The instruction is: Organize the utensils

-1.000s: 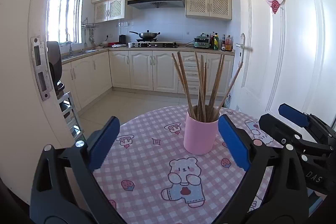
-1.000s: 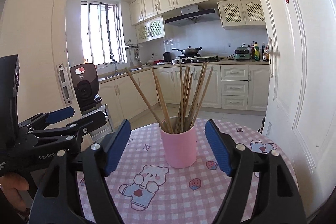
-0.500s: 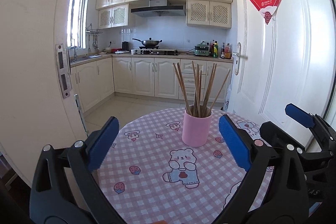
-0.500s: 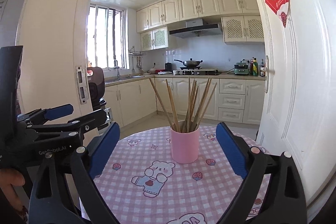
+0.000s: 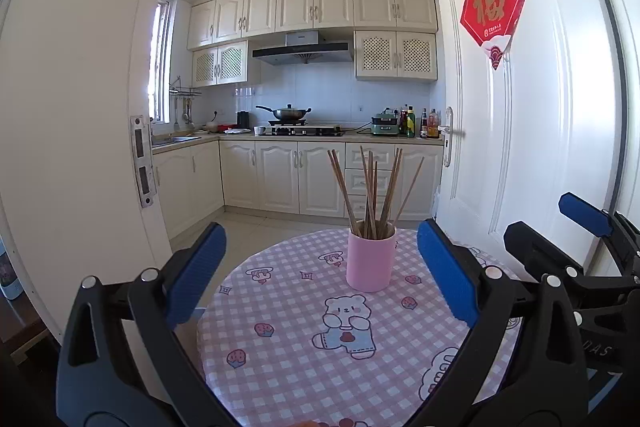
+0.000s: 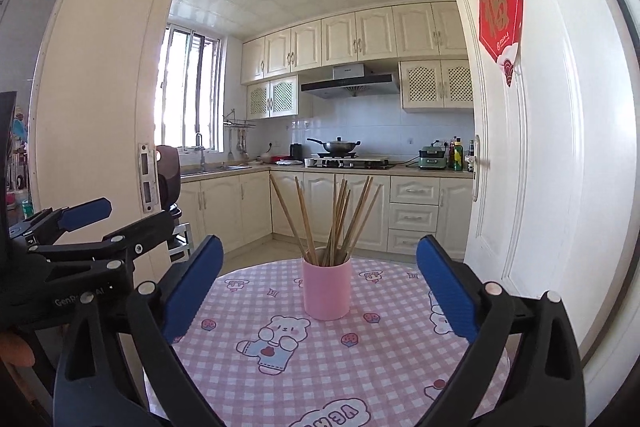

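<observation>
A pink cup point(image 5: 370, 261) stands upright on the round table with a pink checked cloth point(image 5: 296, 359). Several wooden chopsticks point(image 5: 374, 193) stand fanned out in it. The cup point(image 6: 327, 287) and chopsticks point(image 6: 338, 223) also show in the right wrist view, on the cloth point(image 6: 360, 375). My left gripper point(image 5: 320, 271) is open and empty, held back from the cup above the near table edge. My right gripper point(image 6: 318, 285) is open and empty, also well short of the cup. Each gripper shows at the side of the other's view: the right one point(image 5: 576, 227), the left one point(image 6: 80, 227).
A white door point(image 5: 512, 155) with a red decoration point(image 5: 496, 7) stands open right of the table. A white door frame point(image 5: 80, 131) is at the left. Kitchen cabinets and a stove with a wok point(image 5: 288, 113) lie beyond the table.
Both grippers have drawn back and risen away from the cup, which now looks smaller and farther off. Both stay open. The cup and chopsticks have not moved.
</observation>
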Action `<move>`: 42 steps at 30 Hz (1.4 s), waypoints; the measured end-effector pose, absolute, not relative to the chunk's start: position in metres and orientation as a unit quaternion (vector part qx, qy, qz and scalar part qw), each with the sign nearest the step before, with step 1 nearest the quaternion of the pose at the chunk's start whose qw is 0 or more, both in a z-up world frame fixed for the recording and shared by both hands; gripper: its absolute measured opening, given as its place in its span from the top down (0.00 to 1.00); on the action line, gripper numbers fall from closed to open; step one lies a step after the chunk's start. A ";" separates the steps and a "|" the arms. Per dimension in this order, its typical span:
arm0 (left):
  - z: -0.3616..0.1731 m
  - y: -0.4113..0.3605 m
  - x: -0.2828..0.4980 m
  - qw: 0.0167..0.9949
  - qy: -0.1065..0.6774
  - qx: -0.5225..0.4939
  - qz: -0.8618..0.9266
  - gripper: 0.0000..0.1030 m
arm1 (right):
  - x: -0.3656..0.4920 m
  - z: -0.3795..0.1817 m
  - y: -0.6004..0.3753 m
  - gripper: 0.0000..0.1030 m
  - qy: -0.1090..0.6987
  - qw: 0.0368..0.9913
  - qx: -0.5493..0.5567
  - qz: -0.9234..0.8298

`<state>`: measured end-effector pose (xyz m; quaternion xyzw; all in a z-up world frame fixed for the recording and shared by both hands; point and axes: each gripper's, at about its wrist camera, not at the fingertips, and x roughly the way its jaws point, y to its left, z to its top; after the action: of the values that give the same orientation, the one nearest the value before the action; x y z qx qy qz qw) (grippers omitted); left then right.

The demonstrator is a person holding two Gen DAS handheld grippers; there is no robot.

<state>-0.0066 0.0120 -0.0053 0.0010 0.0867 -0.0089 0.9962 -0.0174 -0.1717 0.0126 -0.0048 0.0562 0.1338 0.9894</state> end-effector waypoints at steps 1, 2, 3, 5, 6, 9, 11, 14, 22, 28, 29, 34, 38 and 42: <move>-0.005 0.012 -0.008 0.996 0.086 0.001 -0.009 0.08 | -0.018 0.012 -0.172 0.09 0.056 0.989 -0.004 0.134; -0.005 0.012 -0.008 0.996 0.084 0.001 -0.009 0.08 | -0.019 0.011 -0.172 0.09 0.056 0.989 -0.004 0.133; -0.005 0.011 -0.009 0.997 0.082 0.004 -0.007 0.08 | -0.019 0.011 -0.172 0.08 0.056 0.990 -0.005 0.132; -0.006 0.010 -0.012 0.997 0.079 0.008 -0.005 0.08 | -0.019 0.010 -0.173 0.08 0.057 0.990 -0.005 0.132; -0.006 0.010 -0.012 0.997 0.077 0.009 -0.004 0.08 | -0.019 0.010 -0.174 0.08 0.057 0.989 -0.005 0.133; -0.007 0.010 -0.014 0.997 0.076 0.008 -0.005 0.08 | -0.019 0.009 -0.175 0.08 0.059 0.989 0.000 0.133; -0.007 0.010 -0.015 0.997 0.075 0.007 -0.005 0.08 | -0.019 0.009 -0.175 0.08 0.061 0.989 0.003 0.134; -0.007 0.008 -0.016 0.997 0.073 0.010 -0.002 0.08 | -0.019 0.007 -0.175 0.08 0.062 0.989 0.003 0.133; -0.008 0.007 -0.016 0.998 0.066 0.013 0.000 0.08 | -0.019 0.005 -0.176 0.08 0.062 0.989 0.006 0.135; -0.010 0.008 -0.015 0.998 0.067 0.012 -0.001 0.08 | -0.016 0.003 -0.175 0.08 0.066 0.989 0.007 0.134; -0.010 0.008 -0.015 0.998 0.066 0.011 -0.001 0.08 | -0.017 0.003 -0.175 0.08 0.066 0.989 0.008 0.134; -0.010 0.008 -0.014 0.998 0.061 0.009 0.002 0.08 | -0.017 0.003 -0.174 0.08 0.064 0.989 0.008 0.134; -0.010 0.006 -0.016 0.998 0.057 0.015 0.005 0.08 | -0.017 0.003 -0.174 0.08 0.064 0.989 0.009 0.133; -0.009 0.006 -0.016 0.998 0.057 0.009 0.006 0.08 | -0.017 0.004 -0.174 0.08 0.064 0.989 0.010 0.132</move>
<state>-0.0159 0.0058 -0.0087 0.0091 0.0566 0.0064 0.9983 -0.0174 -0.1742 0.0036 0.0095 0.0640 0.1325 0.9891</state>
